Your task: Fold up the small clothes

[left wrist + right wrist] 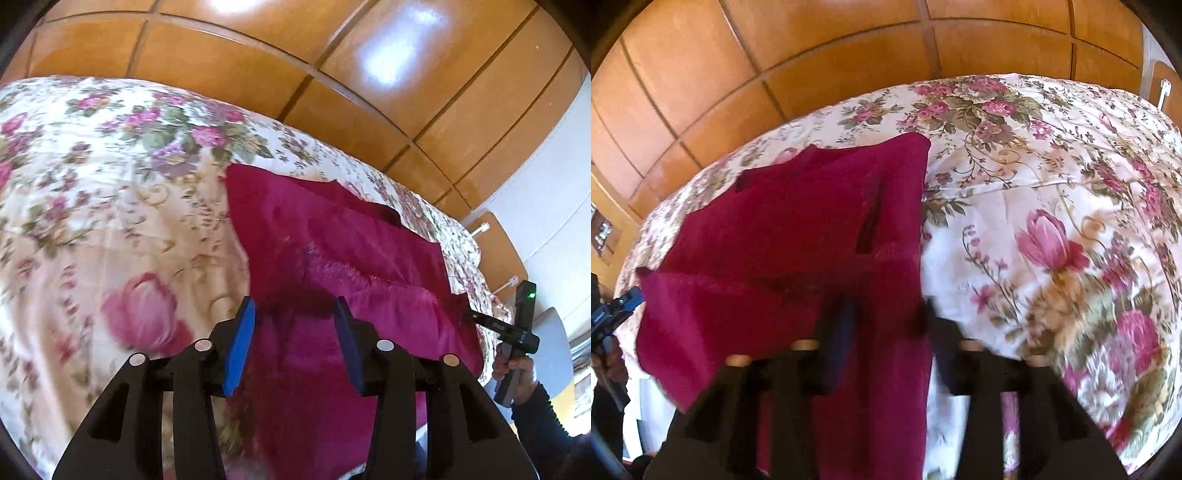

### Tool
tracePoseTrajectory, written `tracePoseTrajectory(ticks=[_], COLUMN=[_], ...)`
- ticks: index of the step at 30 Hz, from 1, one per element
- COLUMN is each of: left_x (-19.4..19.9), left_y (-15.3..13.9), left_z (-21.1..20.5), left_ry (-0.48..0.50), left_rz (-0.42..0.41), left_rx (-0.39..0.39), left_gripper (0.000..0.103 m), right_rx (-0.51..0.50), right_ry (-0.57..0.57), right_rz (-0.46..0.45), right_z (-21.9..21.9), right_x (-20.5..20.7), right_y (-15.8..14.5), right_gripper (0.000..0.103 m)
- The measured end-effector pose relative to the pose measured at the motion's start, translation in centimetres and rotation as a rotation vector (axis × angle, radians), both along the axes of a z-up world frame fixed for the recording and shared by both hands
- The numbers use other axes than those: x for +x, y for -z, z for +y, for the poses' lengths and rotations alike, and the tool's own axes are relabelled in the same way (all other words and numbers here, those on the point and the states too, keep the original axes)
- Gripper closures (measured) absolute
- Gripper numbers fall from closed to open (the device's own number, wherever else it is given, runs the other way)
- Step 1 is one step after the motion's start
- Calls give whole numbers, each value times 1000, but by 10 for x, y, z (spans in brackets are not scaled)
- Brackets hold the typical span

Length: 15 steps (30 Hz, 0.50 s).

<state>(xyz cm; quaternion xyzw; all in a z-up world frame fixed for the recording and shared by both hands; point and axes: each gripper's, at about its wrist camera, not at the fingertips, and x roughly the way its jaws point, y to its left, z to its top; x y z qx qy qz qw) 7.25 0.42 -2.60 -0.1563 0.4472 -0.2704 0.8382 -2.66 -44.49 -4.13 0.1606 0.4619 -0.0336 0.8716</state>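
Your left gripper stands apart over the crimson fleece garment on the floral bedspread; right gripper blurred, jaw state untellable. Fold underway: regrasp an edge next.

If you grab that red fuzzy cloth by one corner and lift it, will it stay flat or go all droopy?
Probably droopy. The red cloth already lies in soft folds and wrinkles on the flowery bedspread, so it looks limp. Its fuzzy surface suggests it would not slip easily from the pads. It is thin at the edges, so likely light.
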Motion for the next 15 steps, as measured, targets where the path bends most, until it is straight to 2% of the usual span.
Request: tracePoseTrajectory(ticks=[1,3,7,10,15], left_x=[1,-1,-11,-19,-2], left_y=[1,-1,-9,-26,-61], left_z=[-3,-6,-1,7,2], left_ry=[14,47,49,25,4], left_rz=[-7,-36,-67,-97,-175], left_rx=[6,7,-15,-53,-40], left_gripper=[80,94,96,96,96], right_rx=[5,-22,-11,5,7], right_ry=[-6,-13,1,7,34], right_rz=[-15,-44,-122,-184,-268], right_z=[0,3,3,5,-3], right_x=[-2,-14,-39,-44,-9], right_y=[-3,-15,-44,-67,-95], right_gripper=[96,96,97,97,97])
